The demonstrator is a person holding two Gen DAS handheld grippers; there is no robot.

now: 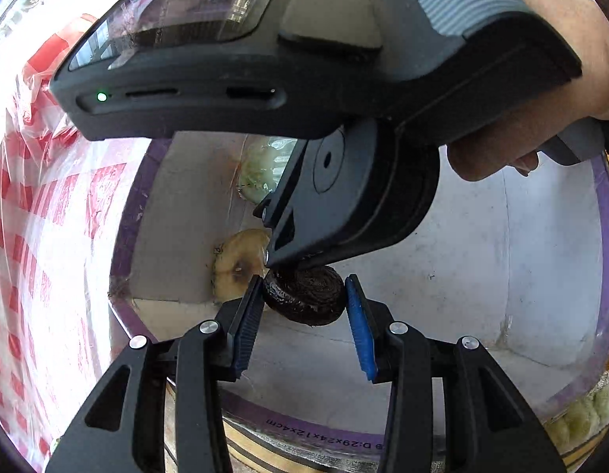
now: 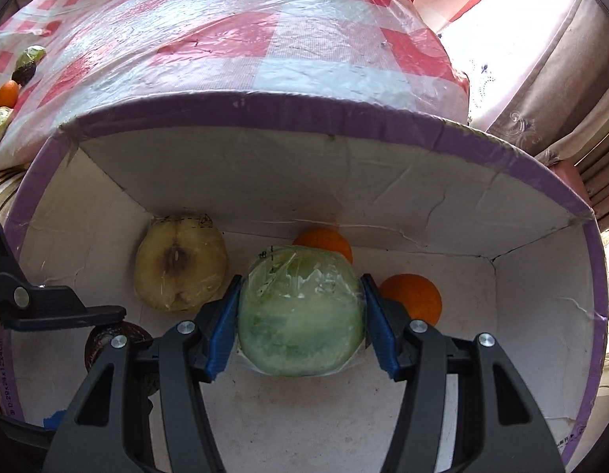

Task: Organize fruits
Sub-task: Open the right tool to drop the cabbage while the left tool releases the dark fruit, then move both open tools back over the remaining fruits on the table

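My left gripper [image 1: 304, 285] is shut on a dark wrinkled fruit [image 1: 308, 301] and holds it low inside a white box with a purple rim [image 1: 123, 213]. My right gripper [image 2: 301, 278] is shut on a green fruit wrapped in clear film [image 2: 300, 315], just above the floor of the same box [image 2: 344, 110]. A yellow wrapped fruit [image 2: 182, 264] lies to the left of the green one. It also shows beside the dark fruit in the left wrist view [image 1: 241, 264]. Two oranges [image 2: 413, 295] [image 2: 324, 240] lie behind the green fruit. The left fingers [image 2: 68, 311] enter at the left edge.
The right tool's black housing [image 1: 304, 59] and the person's hand [image 1: 541, 118] fill the top of the left wrist view. A red-checked cloth under plastic [image 2: 225, 39] lies beyond the box, with several fruits [image 2: 6, 92] at its far left. Curtains [image 2: 541, 79] hang on the right.
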